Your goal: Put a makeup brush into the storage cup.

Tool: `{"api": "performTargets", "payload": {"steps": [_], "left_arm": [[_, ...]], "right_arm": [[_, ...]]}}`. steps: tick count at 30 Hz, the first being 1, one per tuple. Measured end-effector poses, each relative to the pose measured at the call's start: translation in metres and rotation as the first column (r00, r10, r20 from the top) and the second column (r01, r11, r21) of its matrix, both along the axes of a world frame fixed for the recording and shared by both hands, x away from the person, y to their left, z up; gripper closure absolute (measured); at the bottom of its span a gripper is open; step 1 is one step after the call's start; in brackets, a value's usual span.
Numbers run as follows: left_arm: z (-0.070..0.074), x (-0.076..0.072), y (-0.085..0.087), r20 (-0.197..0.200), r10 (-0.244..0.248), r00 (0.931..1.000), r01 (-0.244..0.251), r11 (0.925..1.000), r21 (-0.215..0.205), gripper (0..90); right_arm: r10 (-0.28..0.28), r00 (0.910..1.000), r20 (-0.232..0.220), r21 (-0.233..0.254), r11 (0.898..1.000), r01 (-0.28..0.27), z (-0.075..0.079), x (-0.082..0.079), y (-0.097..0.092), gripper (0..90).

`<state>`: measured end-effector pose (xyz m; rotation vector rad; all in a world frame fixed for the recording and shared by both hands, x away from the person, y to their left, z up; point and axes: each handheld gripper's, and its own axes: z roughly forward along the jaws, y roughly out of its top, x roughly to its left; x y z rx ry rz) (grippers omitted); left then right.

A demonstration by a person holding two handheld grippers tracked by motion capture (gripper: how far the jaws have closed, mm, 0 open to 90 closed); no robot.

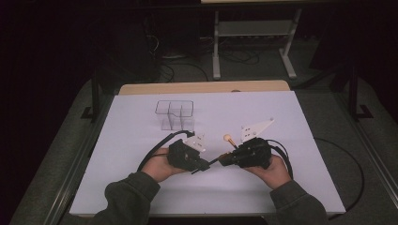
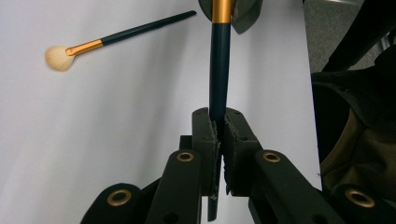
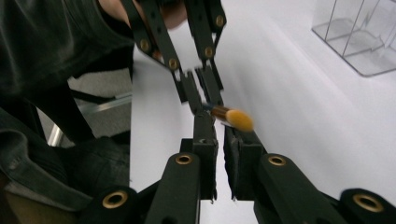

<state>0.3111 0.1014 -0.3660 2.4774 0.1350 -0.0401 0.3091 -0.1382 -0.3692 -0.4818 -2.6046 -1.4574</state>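
Risking a slip on the left: left tool (image 2: 218,116) pinching only the tail of the dark-handled brush (image 2: 219,70), so any tug could slide or swing it loose. Left hand (image 1: 157,168) held low over the worktop (image 1: 141,187), pointing right. Right tool (image 3: 224,128) pressed together, tips at the bristles and liable to crush them. Second brush (image 2: 93,44) lying apart.

brush (image 1: 228,139) on table (image 1: 141,187), organizer (image 1: 176,114) behind it to the left

Probably lab or recording studio: white-covered table (image 1: 141,187), dark surroundings, floor cables (image 1: 187,70), metal stand (image 1: 253,42).
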Motion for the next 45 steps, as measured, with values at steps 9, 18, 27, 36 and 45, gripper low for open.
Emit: {"api": "performTargets", "payload": {"steps": [9,18,27,36,45], "left_arm": [[-0.001,0.001,-0.003,-0.003,0.0,1.0,0.0,1.0,0.003,84.4],[-0.001,-0.001,-0.006,-0.008,0.005,1.0,-0.005,1.0,0.003,84.3],[-0.002,0.0,-0.008,-0.012,0.01,0.9999,-0.01,0.9999,0.002,84.1],[-0.003,-0.002,-0.01,-0.022,-0.001,0.9998,0.001,1.0,-0.006,82.8],[-0.002,-0.004,-0.005,0.001,0.017,0.9998,-0.017,0.9998,-0.01,74.7]], "right_arm": [[-0.002,1.0,0.0,0.014,1.0,0.002,0.003,0.001,0.003,81.9],[0.004,1.0,0.006,0.037,0.999,-0.004,0.006,0.002,0.008,81.9],[-0.003,1.0,0.006,0.041,0.999,0.003,0.008,0.002,0.014,82.1],[0.004,0.9998,0.018,0.028,1.0,-0.005,0.011,0.001,0.019,83.1],[0.022,0.9997,0.011,-0.015,1.0,-0.022,0.017,0.004,0.023,83.3]]}}
